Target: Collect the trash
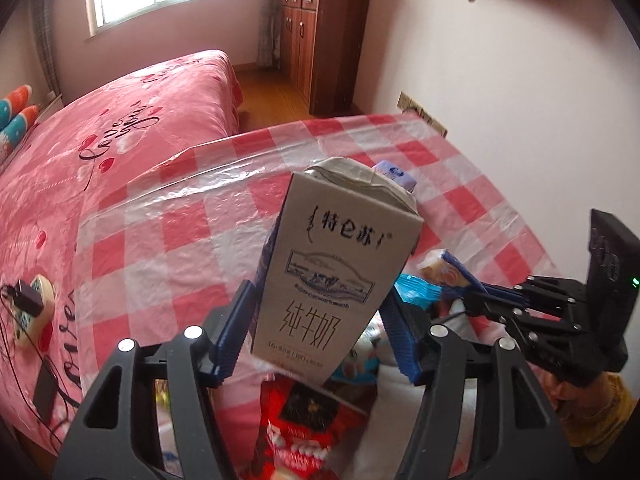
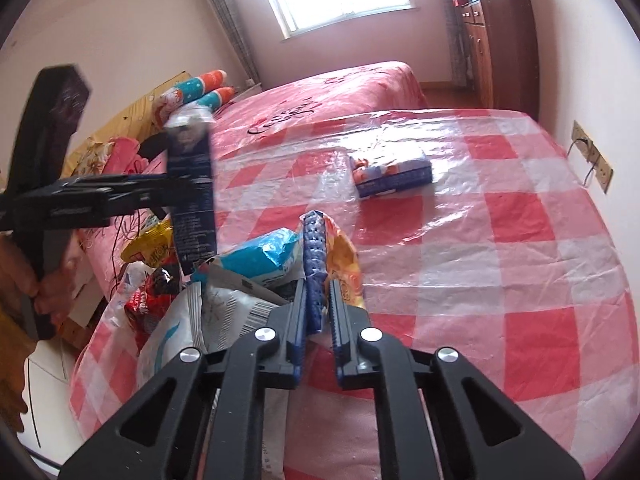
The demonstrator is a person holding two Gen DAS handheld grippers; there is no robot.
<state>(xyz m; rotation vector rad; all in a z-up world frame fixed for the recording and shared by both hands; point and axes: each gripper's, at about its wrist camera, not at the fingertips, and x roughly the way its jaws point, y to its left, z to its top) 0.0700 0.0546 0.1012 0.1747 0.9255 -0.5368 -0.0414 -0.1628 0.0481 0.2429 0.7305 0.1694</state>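
The left tool (image 1: 316,320) is gripping the milk carton (image 1: 336,264), carrying it above the trash pile. The right tool (image 2: 318,280) is clamping an orange wrapper (image 2: 346,264), ready for collecting

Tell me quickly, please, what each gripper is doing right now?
Left gripper: closed on the milk carton.
Right gripper: shut on an orange snack wrapper.

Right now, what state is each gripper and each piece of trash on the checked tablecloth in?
Left gripper: shut on milk carton, carton lifted, tilted.
Right gripper: shut on orange wrapper.
Blue box: lying flat, alone, untouched.
Trash pile: heaped at table edge, wrappers crumpled.
Light-blue wrapper: torn open, on the pile.
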